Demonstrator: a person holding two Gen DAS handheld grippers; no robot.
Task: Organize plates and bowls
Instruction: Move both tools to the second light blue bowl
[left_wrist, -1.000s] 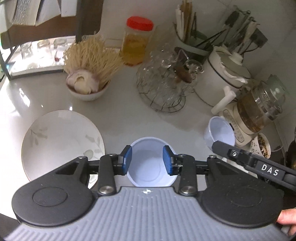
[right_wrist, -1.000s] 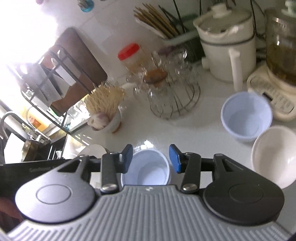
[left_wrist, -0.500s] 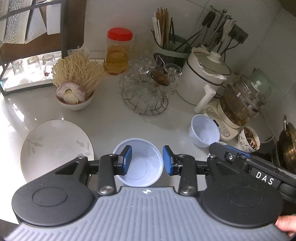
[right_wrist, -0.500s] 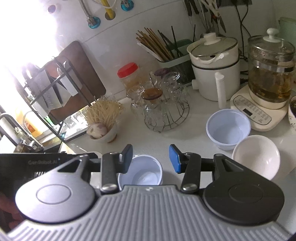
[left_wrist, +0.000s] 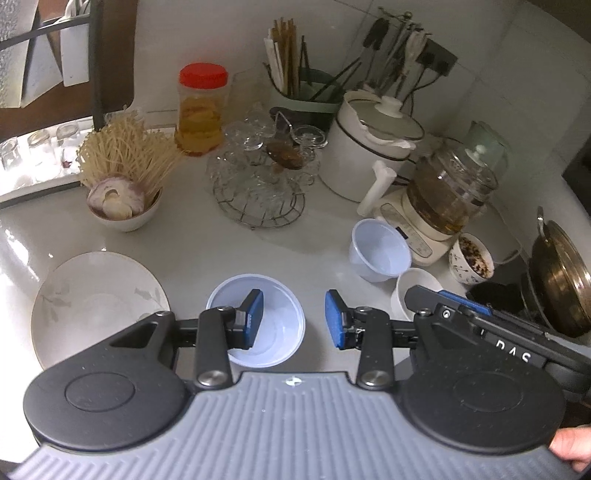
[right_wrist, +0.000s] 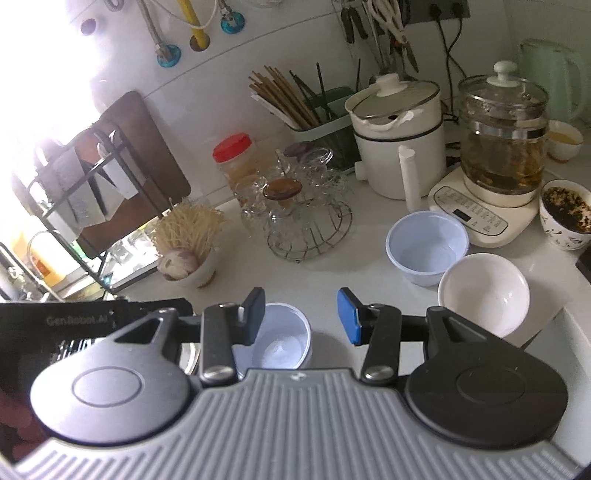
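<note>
Glossy white countertop (left_wrist: 207, 251), translucent plastic bowl (left_wrist: 280, 325), wire metal rack (left_wrist: 258, 206).

my left gripper (left_wrist: 294, 318) points steeply down, jaws parted and empty. my right gripper (right_wrist: 301, 314) tilts down too, jaws apart, gripping nothing. a fingertip (left_wrist: 570, 446), probably mine, shows at the edge.

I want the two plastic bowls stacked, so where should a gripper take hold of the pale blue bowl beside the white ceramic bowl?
Probably the pale blue bowl by its thin rim, one finger inside and one outside, coming down from above on the open counter side. It stands upright and empty; the white ceramic bowl and tea maker base crowd its other sides.
</note>
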